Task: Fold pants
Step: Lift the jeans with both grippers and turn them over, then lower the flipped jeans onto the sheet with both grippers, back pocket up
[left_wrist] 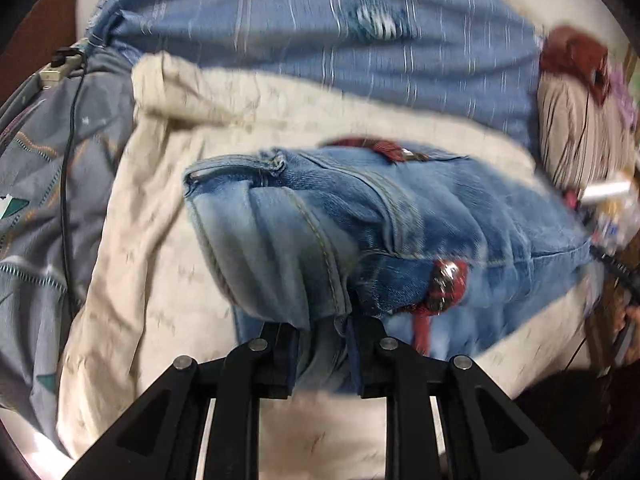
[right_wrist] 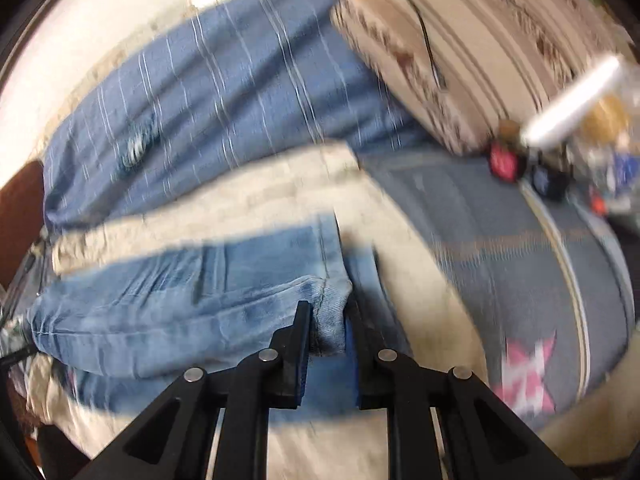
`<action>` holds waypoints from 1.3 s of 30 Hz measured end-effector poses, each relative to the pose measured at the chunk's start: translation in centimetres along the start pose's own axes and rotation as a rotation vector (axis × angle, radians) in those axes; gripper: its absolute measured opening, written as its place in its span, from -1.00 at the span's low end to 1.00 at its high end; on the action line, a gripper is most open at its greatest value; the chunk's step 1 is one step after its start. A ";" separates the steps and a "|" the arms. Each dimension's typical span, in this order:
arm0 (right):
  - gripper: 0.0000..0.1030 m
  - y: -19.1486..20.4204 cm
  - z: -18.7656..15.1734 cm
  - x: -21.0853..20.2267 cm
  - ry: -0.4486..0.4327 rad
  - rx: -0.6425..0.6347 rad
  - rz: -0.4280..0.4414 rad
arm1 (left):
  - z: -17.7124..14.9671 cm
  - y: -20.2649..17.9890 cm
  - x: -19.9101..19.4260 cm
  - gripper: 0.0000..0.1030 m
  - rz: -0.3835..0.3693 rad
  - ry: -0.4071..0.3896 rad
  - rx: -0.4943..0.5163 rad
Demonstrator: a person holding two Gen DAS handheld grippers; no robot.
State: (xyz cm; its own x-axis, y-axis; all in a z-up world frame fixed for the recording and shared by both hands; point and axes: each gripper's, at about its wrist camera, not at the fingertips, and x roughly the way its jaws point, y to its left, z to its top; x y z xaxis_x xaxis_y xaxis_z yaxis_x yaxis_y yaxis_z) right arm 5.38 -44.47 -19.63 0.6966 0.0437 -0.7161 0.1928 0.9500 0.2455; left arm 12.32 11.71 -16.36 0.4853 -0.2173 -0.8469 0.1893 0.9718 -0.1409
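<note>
Both tongs pinch the jeans point(left_wrist: 360, 232): left tongs point(left_wrist: 324, 344) at waistband w/ red belt point(left_wrist: 448, 284), right tongs point(right_wrist: 328, 332) at hem, held taut above beige bedsheet point(left_wrist: 160, 280), likely for folding.

You get bright, even light — but heavy motion blur everywhere, and strong fisheye bending with dark corners.

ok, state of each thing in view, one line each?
left gripper: shut on jeans, at a bunched seam.
right gripper: shut on jeans, at a hemmed edge.
jeans: partly folded, lifted at both grips.
cream sheet: spread under jeans, wrinkled.
striped blue cloth: lying flat behind.
</note>
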 end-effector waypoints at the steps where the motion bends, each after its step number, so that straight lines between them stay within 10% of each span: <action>1: -0.61 -0.5 -0.7 0.3 0.032 0.013 -0.003 | -0.4 -0.1 0.4 -0.53 0.030 0.038 0.020; 6: -0.57 -3.6 -3.4 0.0 0.154 0.111 0.053 | -2.6 0.5 -0.4 -0.50 0.076 0.111 0.068; 13: -0.57 -5.5 -2.7 -3.8 0.067 0.118 0.055 | -4.4 2.6 -4.2 -0.48 0.162 0.064 0.041; 22: -0.31 -0.2 3.3 -0.7 0.025 0.067 0.145 | -0.7 -0.8 -5.1 -0.20 0.067 -0.051 0.004; 25: 0.18 0.7 4.9 0.6 0.002 0.081 0.111 | 0.9 -2.8 -4.0 -0.16 0.021 -0.050 0.005; 39: 0.18 0.7 7.8 7.0 0.112 0.069 0.129 | 4.2 -9.5 3.0 0.06 -0.042 0.000 0.020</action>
State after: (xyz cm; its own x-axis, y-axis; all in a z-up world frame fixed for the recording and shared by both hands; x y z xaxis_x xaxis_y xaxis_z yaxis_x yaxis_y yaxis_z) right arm 15.77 -45.86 -19.40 0.6379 0.2014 -0.7433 0.1565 0.9112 0.3811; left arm 15.57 1.41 -15.39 0.4767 -0.2574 -0.8405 0.2259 0.9599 -0.1659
